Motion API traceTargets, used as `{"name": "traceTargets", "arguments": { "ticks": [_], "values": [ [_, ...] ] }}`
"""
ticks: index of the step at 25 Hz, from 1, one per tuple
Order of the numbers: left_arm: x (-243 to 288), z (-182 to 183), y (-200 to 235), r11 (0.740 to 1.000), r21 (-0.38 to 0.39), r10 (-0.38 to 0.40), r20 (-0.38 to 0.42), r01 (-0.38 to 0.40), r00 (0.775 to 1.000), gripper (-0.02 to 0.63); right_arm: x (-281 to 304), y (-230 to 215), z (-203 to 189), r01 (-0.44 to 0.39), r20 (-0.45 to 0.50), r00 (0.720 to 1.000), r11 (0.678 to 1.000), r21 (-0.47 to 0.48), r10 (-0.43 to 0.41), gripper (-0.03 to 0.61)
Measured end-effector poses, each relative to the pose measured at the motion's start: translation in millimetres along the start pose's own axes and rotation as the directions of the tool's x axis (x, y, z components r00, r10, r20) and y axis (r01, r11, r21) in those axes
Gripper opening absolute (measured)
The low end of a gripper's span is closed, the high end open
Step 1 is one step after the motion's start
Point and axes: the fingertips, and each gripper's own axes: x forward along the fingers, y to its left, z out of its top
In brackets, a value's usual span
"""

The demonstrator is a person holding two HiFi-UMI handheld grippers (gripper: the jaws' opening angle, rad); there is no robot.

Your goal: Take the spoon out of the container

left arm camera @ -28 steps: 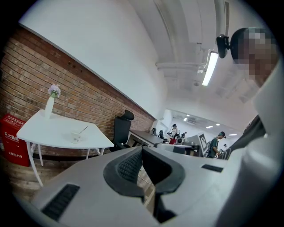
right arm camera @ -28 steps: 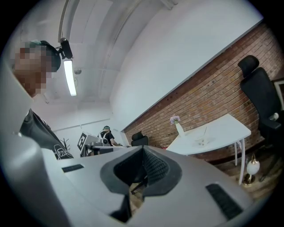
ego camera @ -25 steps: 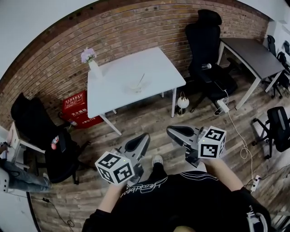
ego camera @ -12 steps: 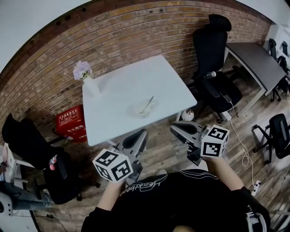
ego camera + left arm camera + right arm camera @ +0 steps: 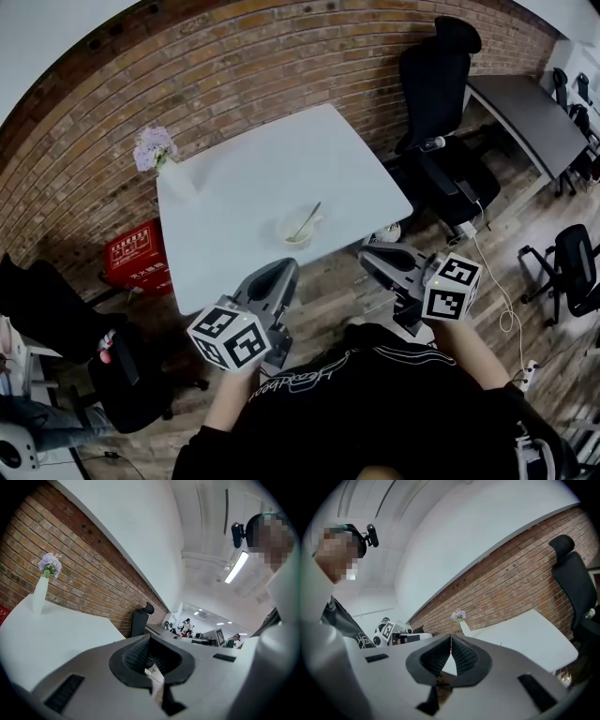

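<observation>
- Head view: the spoon leans in a small pale bowl on the white table, towards the table's near edge. Neither gripper is over the table yet.
  - I'd worry most about the bowl. It looks light, so a pull on the thin handle could drag or tip it unless the other gripper steadies it.
  - Going in with the jaws shut would only knock the handle round the rim.
  - The vase of flowers stands well apart at the far corner, so I'd say it is in little danger.
  - The left gripper and right gripper are held out in front of the person's chest. Both point at the table, with the marker cubes nearest the body.
- Left gripper view: the left gripper looks closed, its ribbed pads meeting at the tip with nothing between them.
  - It points a little downward across the tabletop.
  - The bowl is out of sight here, so lining up from this angle would be guesswork.
- Right gripper view: the right gripper has its pads pressed together, empty, and is held about level.
  - The table and vase lie beyond it.
  - If it is the one to pick, it must open before reaching the handle.
</observation>
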Motion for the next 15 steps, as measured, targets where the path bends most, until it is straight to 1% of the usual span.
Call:
{"name": "traceTargets", "arguments": {
  "ticks": [4,15],
  "values": [
    [11,0,15,1.0,-0.012,0.019,-0.002,-0.019,1.0,0.005,8,-21,1,0.002,-0.008,1.0,1.0,0.012,-0.002,-0.003],
    [55,17,72,0.994,-0.03,0.106,-0.041,-0.107,0.994,0.005,62,-96,3,-0.041,-0.039,0.998,0.995,0.092,0.045,-0.003]
  ]
}}
